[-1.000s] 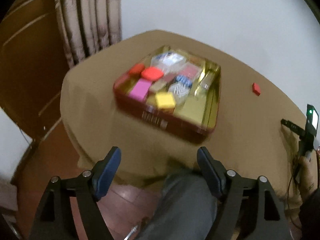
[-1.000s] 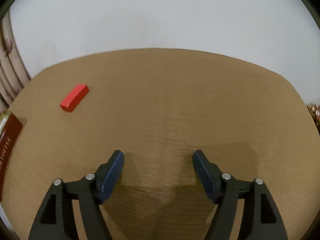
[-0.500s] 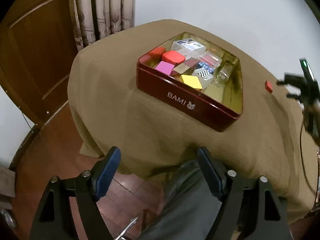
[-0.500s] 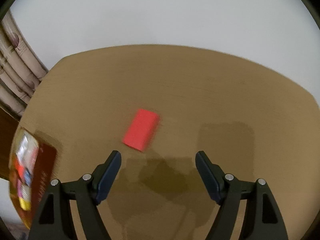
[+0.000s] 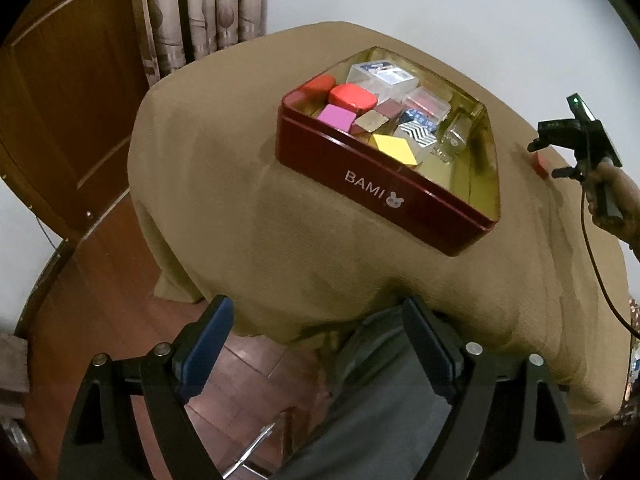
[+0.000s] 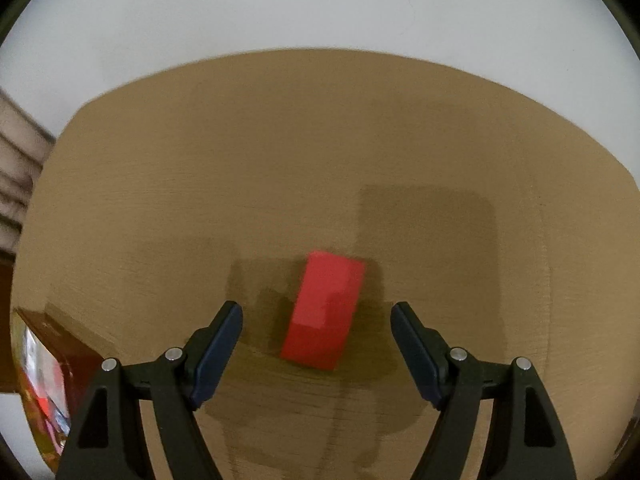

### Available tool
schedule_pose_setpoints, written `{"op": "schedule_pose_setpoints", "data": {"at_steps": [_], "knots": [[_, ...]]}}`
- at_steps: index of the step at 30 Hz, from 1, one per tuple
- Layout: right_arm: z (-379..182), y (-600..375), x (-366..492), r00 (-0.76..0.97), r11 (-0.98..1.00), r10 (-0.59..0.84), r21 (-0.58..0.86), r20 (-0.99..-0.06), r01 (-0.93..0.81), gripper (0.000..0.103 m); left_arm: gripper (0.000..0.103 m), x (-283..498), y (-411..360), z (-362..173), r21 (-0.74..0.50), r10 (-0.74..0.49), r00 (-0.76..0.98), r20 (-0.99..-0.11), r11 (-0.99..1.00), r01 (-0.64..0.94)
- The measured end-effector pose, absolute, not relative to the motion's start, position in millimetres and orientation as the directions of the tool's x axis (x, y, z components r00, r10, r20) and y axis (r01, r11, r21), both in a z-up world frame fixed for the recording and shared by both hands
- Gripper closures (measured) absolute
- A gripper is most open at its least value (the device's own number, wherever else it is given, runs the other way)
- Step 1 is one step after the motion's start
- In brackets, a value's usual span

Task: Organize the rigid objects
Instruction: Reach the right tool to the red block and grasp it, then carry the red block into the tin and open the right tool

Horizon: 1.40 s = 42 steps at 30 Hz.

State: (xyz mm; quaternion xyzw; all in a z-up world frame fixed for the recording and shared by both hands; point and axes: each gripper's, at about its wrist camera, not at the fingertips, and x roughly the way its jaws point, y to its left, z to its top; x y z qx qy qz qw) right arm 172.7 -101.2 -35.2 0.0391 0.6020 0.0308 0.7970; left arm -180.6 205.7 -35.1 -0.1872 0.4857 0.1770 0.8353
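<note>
The right gripper [image 6: 316,344] has swung across the table [image 6: 280,160] over the last second: the red block [image 6: 324,312], which sat far off to its left a second ago and closer half a second ago, now lies flat on the brown cloth directly ahead, its near end reaching in between the wide-spread fingers [image 6: 218,340] — neither pad touching it. That lines up the pick; closing on the block's long sides looks like the next step.

The left gripper [image 5: 316,344], fingers wide and empty, has steadied off the table's near edge, above the person's knee.

Only the left view shows the destination whole — the red BAMI tin [image 5: 376,190] with its pink, yellow and red blocks and clear boxes. The right view catches just a blurred corner of it.
</note>
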Motion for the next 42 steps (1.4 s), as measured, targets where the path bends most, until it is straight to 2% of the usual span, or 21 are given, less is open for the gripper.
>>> {"op": "schedule_pose_setpoints", "data": {"at_steps": [1, 2, 3, 4, 12, 16, 21, 24, 30, 37, 42], "knots": [[-37.6, -97.6, 173.4, 0.266, 0.995, 0.095, 0.095, -0.959, -0.012, 0.043, 0.020, -180.0, 205.8, -36.0, -0.137, 0.114, 0.460, -0.881, 0.868, -0.478], [-41.7, -92.0, 174.3, 0.250, 0.997, 0.076, 0.074, -0.965, -0.017, 0.062, 0.020, -179.6, 205.8, -36.9, -0.137, 0.113, 0.457, -0.882, 0.867, -0.479], [-39.6, -89.0, 174.9, 0.266, 0.998, 0.061, 0.057, -0.962, -0.024, 0.069, 0.020, -179.6, 205.8, -37.2, -0.140, 0.109, 0.456, -0.883, 0.867, -0.478], [-38.2, -87.8, 175.7, 0.270, 0.997, 0.078, 0.071, -0.960, -0.035, 0.073, 0.020, -179.8, 206.0, -37.0, -0.140, 0.109, 0.456, -0.883, 0.867, -0.478], [-23.3, -85.8, 155.8, 0.320, 0.991, 0.112, 0.083, -0.941, -0.102, 0.073, 0.019, -178.6, 208.7, -42.6, -0.131, 0.103, 0.423, -0.900, 0.862, -0.489], [-0.3, -87.1, 103.2, 0.356, 0.975, 0.203, 0.154, -0.912, -0.162, 0.073, 0.019, -180.9, 210.5, -40.5, -0.135, 0.112, 0.433, -0.894, 0.855, -0.501], [40.7, -73.4, 48.9, 0.346, 0.912, 0.393, 0.314, -0.852, -0.262, 0.073, 0.019, -180.8, 208.1, -40.9, -0.127, 0.115, 0.427, -0.897, 0.857, -0.499], [58.6, -45.2, 19.3, 0.302, 0.851, 0.505, 0.409, -0.808, -0.328, 0.073, 0.019, -181.3, 205.2, -38.9, -0.111, 0.135, 0.429, -0.893, 0.858, -0.501], [62.4, 11.9, -17.5, 0.192, 0.772, 0.607, 0.515, -0.771, -0.372, 0.073, 0.019, -184.3, 205.4, -33.9, -0.091, 0.167, 0.438, -0.883, 0.855, -0.510], [30.9, 43.9, -38.9, 0.167, 0.795, 0.591, 0.534, -0.789, -0.289, 0.073, 0.019, -185.0, 208.1, -34.0, -0.096, 0.160, 0.436, -0.885, 0.856, -0.508], [6.5, 63.6, -39.2, 0.191, 0.846, 0.523, 0.478, -0.831, -0.237, 0.073, 0.019, -185.6, 206.4, -31.0, -0.092, 0.167, 0.449, -0.878, 0.861, -0.499]]}}
